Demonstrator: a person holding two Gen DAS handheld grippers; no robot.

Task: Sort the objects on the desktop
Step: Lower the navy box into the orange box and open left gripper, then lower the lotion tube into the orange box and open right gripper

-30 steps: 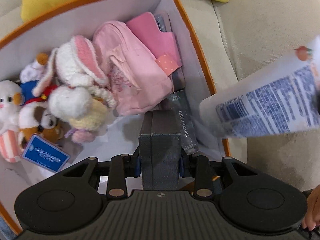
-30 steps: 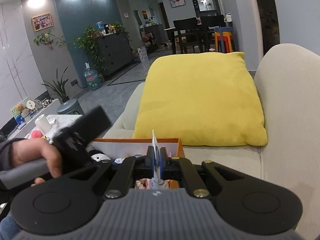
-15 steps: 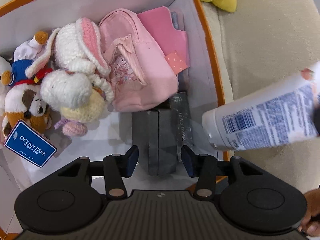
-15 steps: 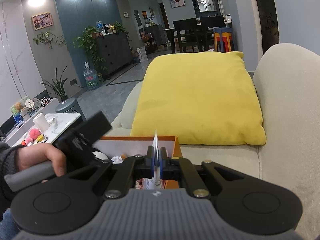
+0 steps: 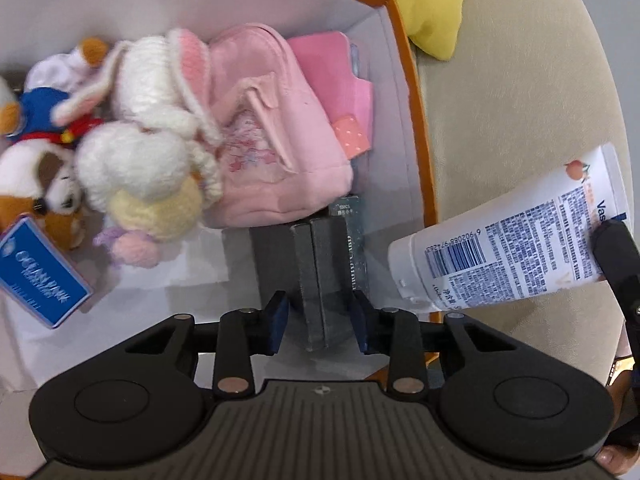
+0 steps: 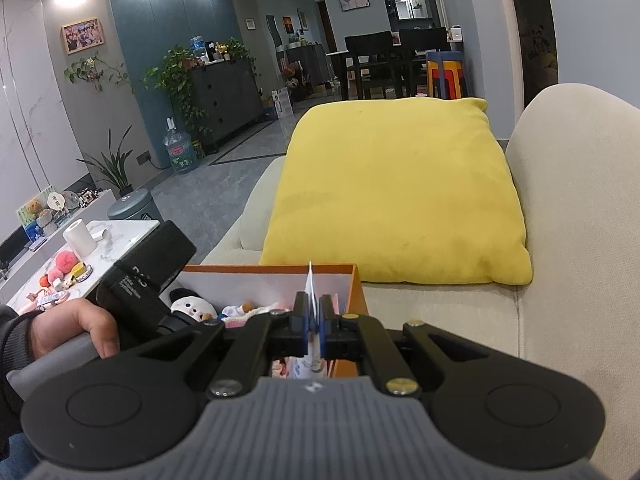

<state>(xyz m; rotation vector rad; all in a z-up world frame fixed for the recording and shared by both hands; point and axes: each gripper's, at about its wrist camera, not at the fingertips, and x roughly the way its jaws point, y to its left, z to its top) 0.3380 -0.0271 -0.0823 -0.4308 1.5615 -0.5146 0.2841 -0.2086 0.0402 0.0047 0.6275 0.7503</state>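
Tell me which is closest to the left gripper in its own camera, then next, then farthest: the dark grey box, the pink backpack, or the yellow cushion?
1. The dark grey box is nearest, right between the left gripper fingers.
2. The pink backpack comes next, farther in, in the middle of the orange bin.
3. The yellow cushion is farthest, outside the bin at the top of the view.

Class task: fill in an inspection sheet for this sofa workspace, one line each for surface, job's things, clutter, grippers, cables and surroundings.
Surface: beige sofa seat.
Job's things: orange storage box holding plush toys, pink backpack, dark grey boxes; white lotion tube.
Clutter: blue tag.
Grippers: left gripper, jaws just closed further, pads apart from the grey boxes between them; right gripper shut on the tube.
Cables: nothing seen.
Surroundings: yellow cushion, marble table.
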